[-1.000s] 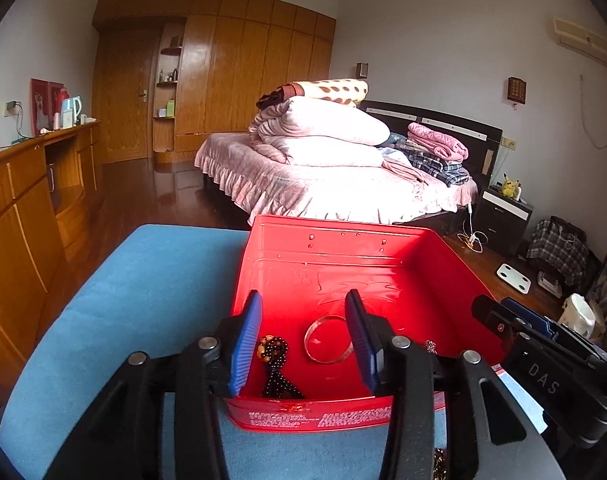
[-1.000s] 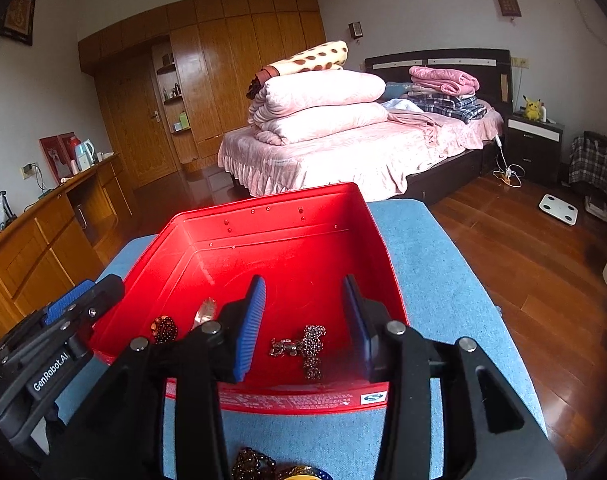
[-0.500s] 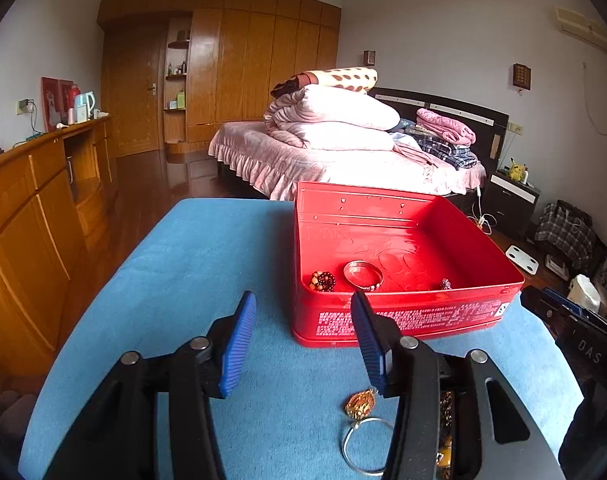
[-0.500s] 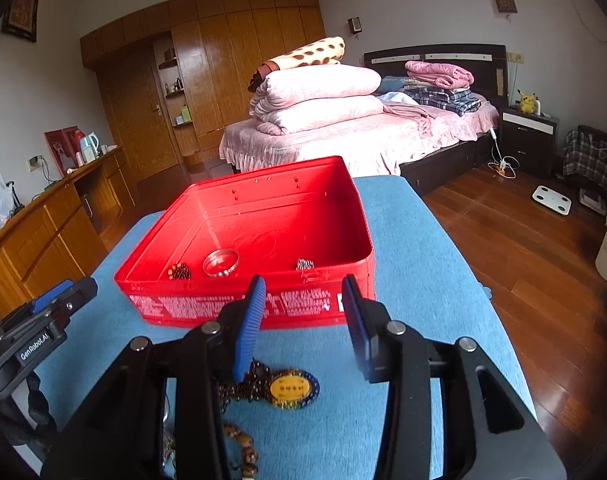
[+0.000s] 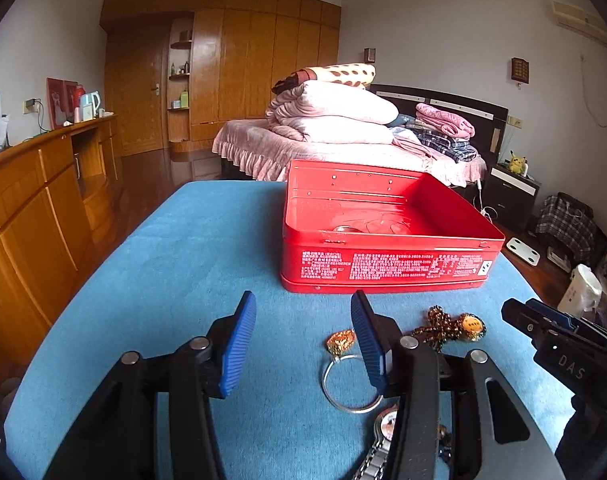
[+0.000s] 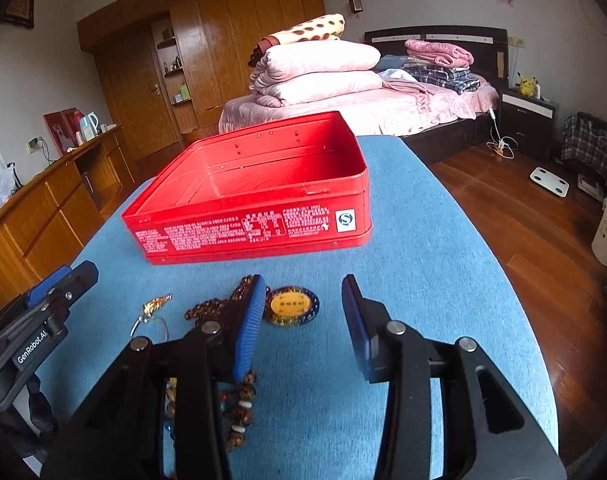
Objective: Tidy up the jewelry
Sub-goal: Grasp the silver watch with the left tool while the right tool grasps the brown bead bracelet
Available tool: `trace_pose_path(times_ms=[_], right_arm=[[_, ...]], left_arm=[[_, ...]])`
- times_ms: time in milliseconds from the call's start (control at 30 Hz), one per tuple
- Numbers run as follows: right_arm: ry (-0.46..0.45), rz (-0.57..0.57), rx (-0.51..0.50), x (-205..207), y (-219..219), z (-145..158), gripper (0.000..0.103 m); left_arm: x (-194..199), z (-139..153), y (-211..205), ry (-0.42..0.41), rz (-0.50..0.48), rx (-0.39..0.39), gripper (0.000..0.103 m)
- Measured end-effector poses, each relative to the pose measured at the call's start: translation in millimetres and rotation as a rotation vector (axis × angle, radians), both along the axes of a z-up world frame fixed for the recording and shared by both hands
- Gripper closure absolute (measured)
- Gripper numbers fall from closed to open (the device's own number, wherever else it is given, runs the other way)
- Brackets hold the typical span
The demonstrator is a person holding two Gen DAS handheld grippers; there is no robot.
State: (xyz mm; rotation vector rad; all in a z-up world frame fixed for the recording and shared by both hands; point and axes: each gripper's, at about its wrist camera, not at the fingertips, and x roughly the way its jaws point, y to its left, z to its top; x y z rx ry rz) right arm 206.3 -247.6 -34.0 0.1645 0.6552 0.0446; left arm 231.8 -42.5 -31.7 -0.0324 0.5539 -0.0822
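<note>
Both grippers sat on the near side of the red tin, tips aimed toward it, nothing gripped. Left gripper had its jaws parted about halfway with only blue cloth between the pads. Right gripper was parted a bit narrower, also empty.

Loose jewelry all lay on the cloth between the tin's near wall and the grippers:
- Gold medallion: just short of the tin's near wall, in the right gripper's gap, hard against its left pad. Its bead chain ran left from there, roughly parallel to the tin's near wall.
- Silver ring with gold charm: further from the tin, left of the medallion. The left gripper's right pad overlapped it in the left wrist view; whether it touched I couldn't tell.
- Wood-bead strand: furthest from the tin, under the right gripper's left finger, long axis pointing at the tin.
- Watch: also far from the tin, mostly hidden by the left gripper.

The tin was open and already held something; a silver rim showed over its near wall in the left view, the rest hidden.

Judgement: medallion was the right gripper's pick, nearly centred already. It needed a small shift left, then down. The chain lay across the jaw line, so closing on the disc looked safer than the chain. Ring fell to the left gripper, offset right.
</note>
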Motion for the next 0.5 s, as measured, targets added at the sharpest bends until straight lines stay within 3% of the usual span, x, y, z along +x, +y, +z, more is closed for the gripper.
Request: trace_pose_path(times_ms=[500], right_arm=[[0.07,0.052,-0.013,-45,24,-25,0.064]], left_arm=[[-48,-30,-3,0.076,-0.004,0.003,0.054]])
